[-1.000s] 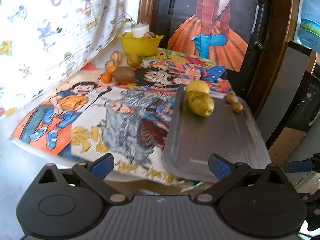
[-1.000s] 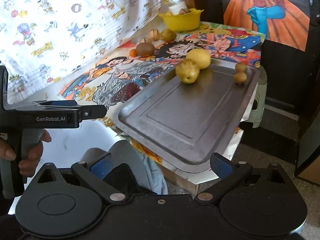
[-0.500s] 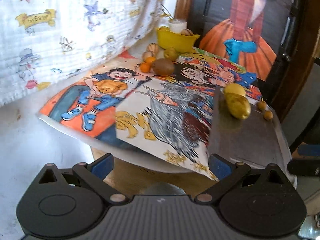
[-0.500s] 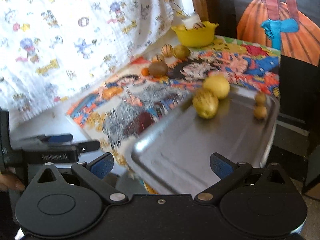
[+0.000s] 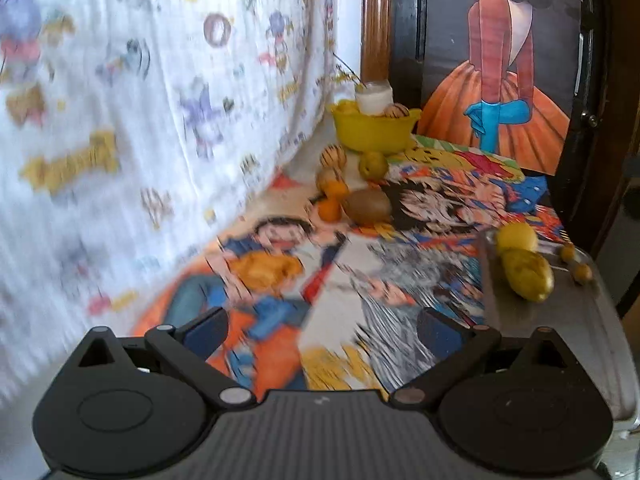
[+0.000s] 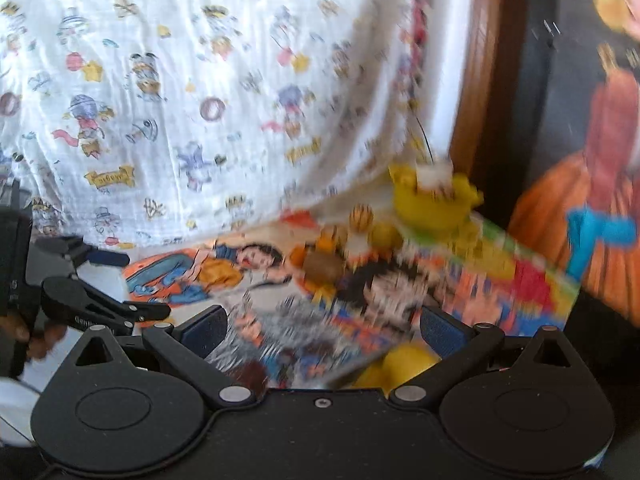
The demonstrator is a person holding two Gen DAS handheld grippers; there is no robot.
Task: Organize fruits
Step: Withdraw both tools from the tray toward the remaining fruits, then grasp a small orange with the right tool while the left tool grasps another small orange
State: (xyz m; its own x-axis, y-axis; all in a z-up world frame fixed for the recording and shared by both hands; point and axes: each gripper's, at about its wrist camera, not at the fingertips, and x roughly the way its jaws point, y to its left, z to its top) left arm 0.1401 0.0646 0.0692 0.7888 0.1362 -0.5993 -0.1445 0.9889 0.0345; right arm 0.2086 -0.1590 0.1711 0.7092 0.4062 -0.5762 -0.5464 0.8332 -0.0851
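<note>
In the left wrist view a metal tray (image 5: 560, 320) at the right holds a yellow lemon (image 5: 517, 236), a green-yellow fruit (image 5: 528, 274) and two small brown fruits (image 5: 576, 264). A kiwi (image 5: 367, 205), small oranges (image 5: 332, 200), a striped fruit (image 5: 333, 156) and a green fruit (image 5: 373, 165) lie in front of the yellow bowl (image 5: 374, 134). My left gripper (image 5: 322, 328) is open and empty over the cartoon cloth. My right gripper (image 6: 322, 330) is open and empty, with yellow fruit (image 6: 404, 364) just below it; the kiwi (image 6: 322, 266) and bowl (image 6: 432, 204) lie ahead.
A white printed curtain (image 5: 140, 100) hangs along the left. A dark door with a painted figure in an orange dress (image 5: 500, 80) stands behind the table. A white jar (image 5: 374, 98) sits in the bowl. The left gripper's body (image 6: 80, 300) shows at the right view's left edge.
Both grippers have moved forward and up over the table toward the bowl end. The tray has slid to the lower right of both views. Both stay open.
</note>
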